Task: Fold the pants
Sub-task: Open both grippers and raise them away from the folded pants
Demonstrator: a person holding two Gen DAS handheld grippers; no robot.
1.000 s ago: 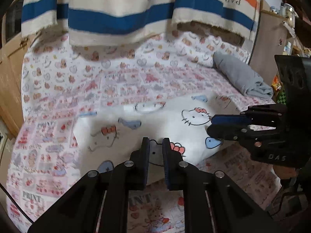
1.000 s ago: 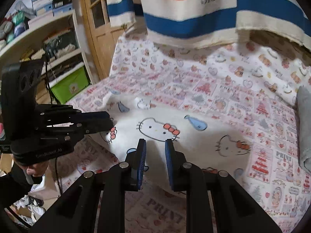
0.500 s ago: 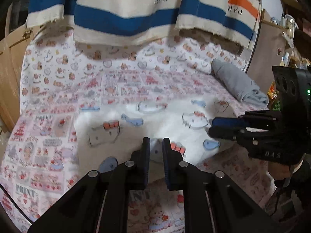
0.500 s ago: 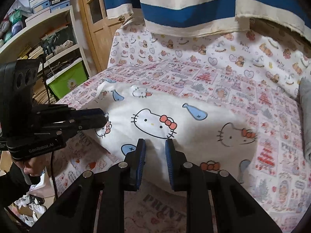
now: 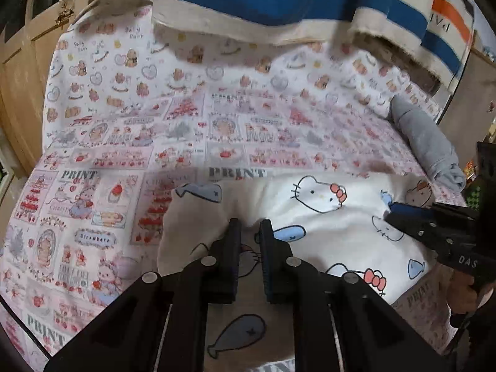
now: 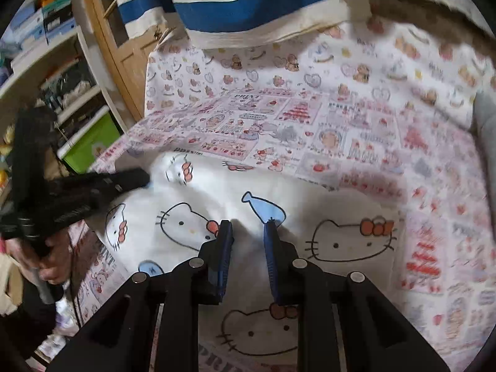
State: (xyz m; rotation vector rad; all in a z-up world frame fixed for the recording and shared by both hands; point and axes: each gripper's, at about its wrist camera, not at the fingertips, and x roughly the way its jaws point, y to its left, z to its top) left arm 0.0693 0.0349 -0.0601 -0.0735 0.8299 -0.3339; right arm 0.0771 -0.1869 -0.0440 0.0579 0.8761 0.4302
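Both grippers have carried the near edge of the pants [image 5: 334, 217] forward over the bed [image 5: 124, 161], so the white cartoon-print cloth now lies doubled and bunched near the bed's front edge, more toward its right side; the fold looks well under way, though not yet pressed flat.

Left gripper [image 5: 249, 232] is clenched on a pinch of the cloth, its jaws narrow with fabric rising between them; right gripper [image 6: 248, 232] likewise grasps a raised ridge of the pants [image 6: 341, 217], jaws a little wider; the two hold side by side along the same edge, presumably so the hem travels level and the fold line stays straight.

Grey rolled cloth [image 5: 427, 142] rests by the bed's right edge, clear of the work; a striped blanket [image 5: 279, 3] hangs over the far side; a green bin [image 6: 90, 142] sits on the shelving off the left edge.
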